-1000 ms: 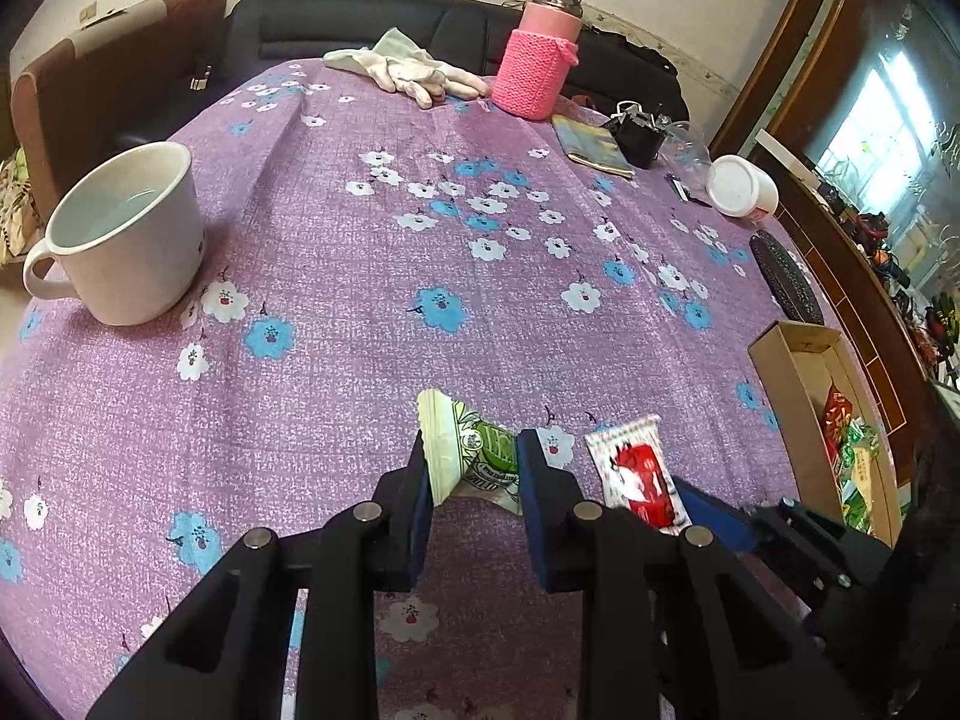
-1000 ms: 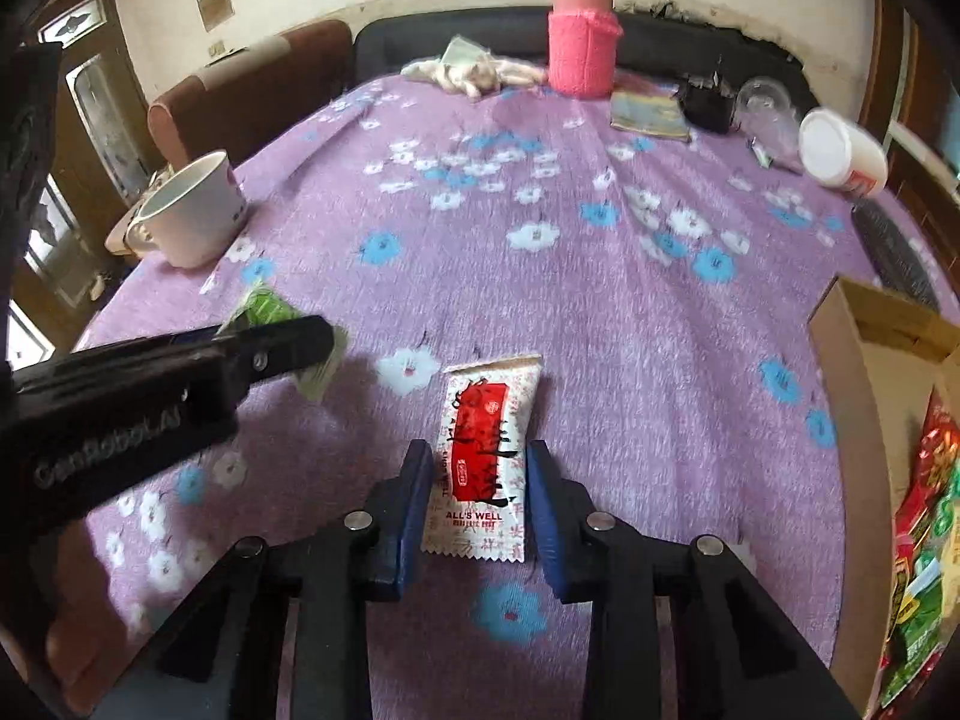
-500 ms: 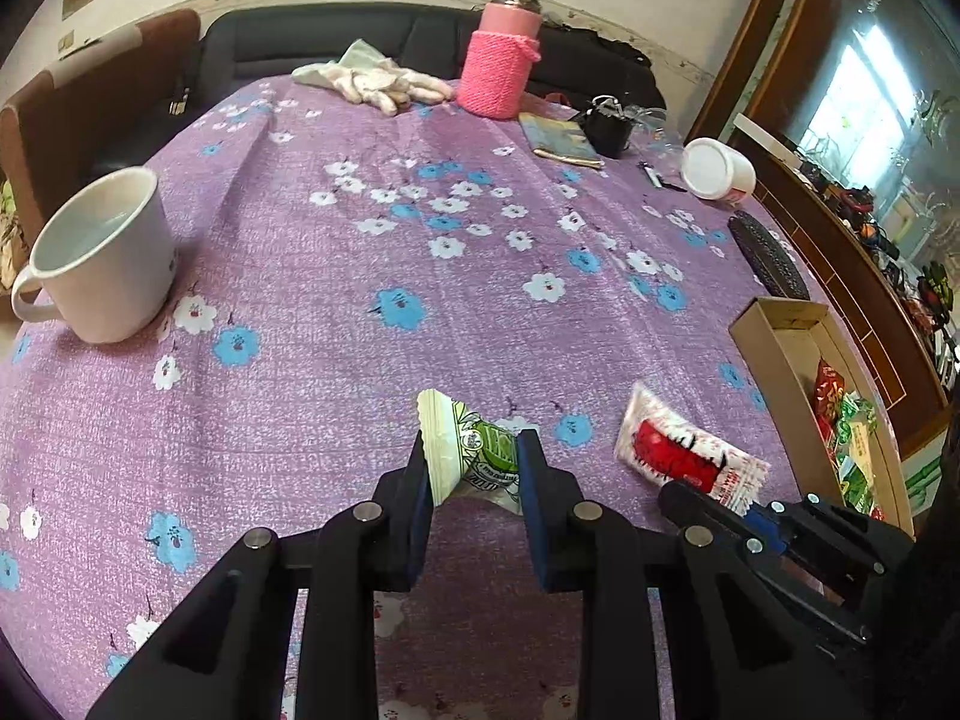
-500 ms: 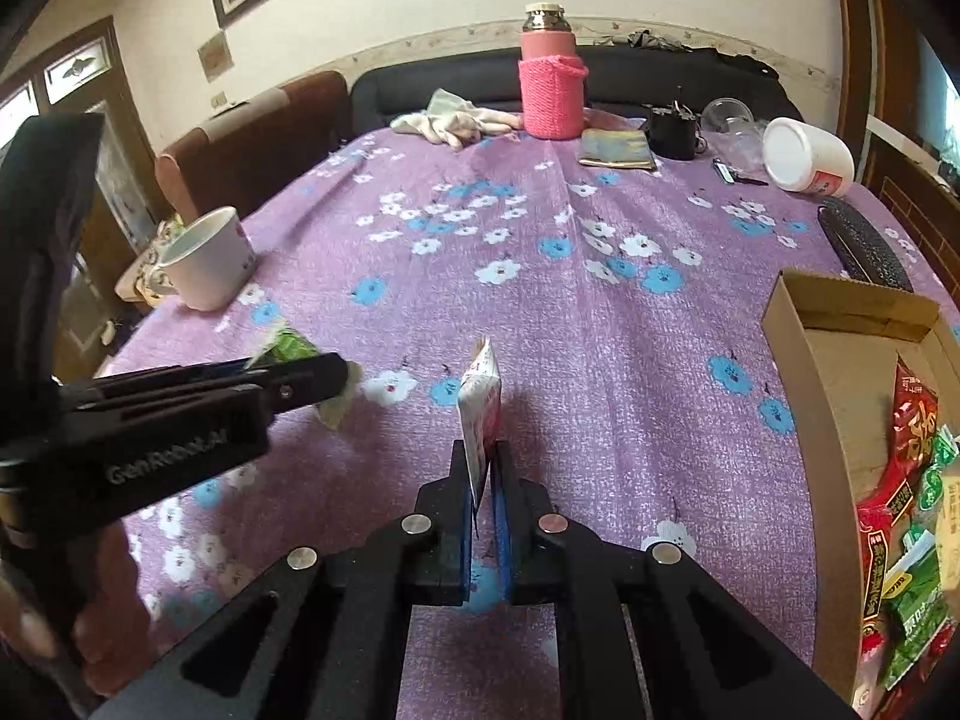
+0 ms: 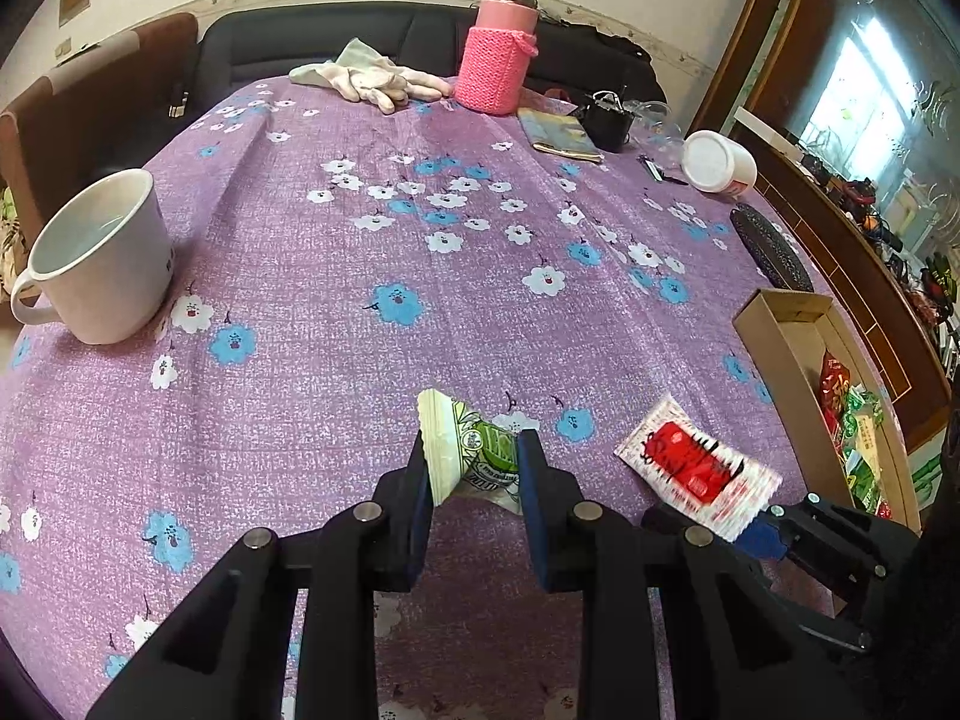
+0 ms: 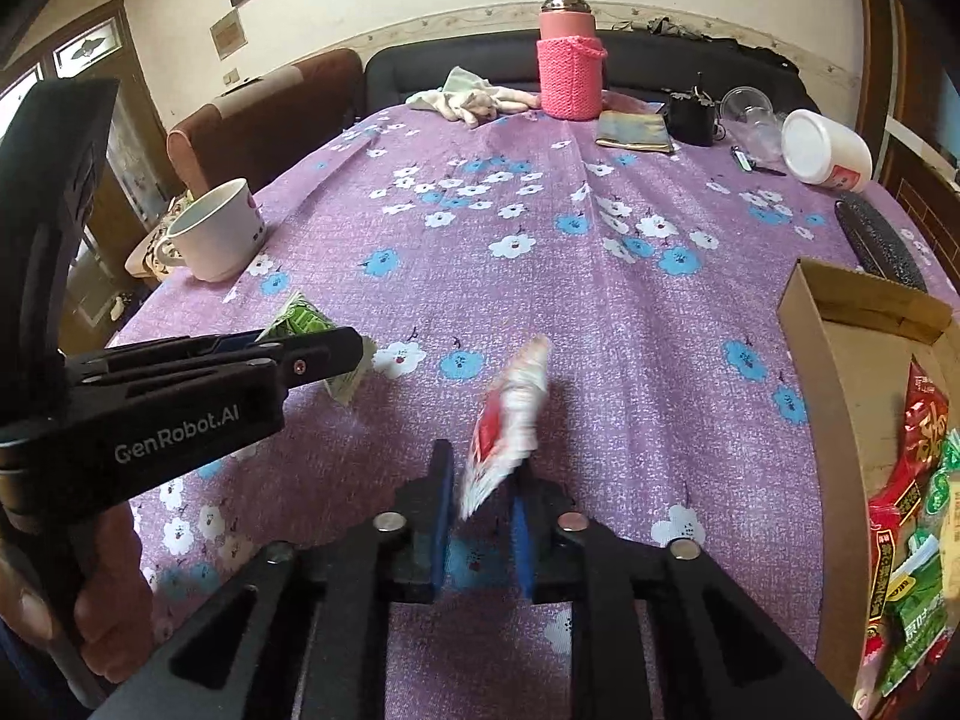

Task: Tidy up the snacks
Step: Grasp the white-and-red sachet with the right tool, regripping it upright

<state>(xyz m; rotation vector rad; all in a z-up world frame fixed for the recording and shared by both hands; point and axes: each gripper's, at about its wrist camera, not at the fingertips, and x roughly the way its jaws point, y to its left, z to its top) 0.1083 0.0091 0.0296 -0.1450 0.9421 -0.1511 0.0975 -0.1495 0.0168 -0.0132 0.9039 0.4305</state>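
Purple cloth with white and blue flowers (image 5: 480, 300) covers the whole bench, and a dark sofa (image 5: 336, 36) stands behind its far edge. On the right side of the bench lies an open cardboard box (image 6: 840, 372), and several red and green snack packets (image 6: 912, 540) are already inside it. At the left edge of the bench stands a white mug (image 5: 99, 258). At the far edge stands a bottle in a pink knitted sleeve (image 5: 498, 60), with pale gloves (image 5: 372, 75) just beside it on the left. A white tub (image 6: 825, 147) lies on its side at the far right.

The left claw (image 5: 474, 468) is closed on a green and white snack packet (image 5: 468, 450), and the packet is crumpled between the two blue pads, lifted above the cloth. A hand (image 6: 102, 600) holds the handle of this claw at the left of the right wrist view.

The right claw (image 6: 480, 510) has a red and white snack packet (image 6: 507, 420) in its grip. Its jaws have just been closing, and now they stand narrow with the lower end of the packet between them. This packet is blurred, it stands up above the cloth, near the box but not over it.
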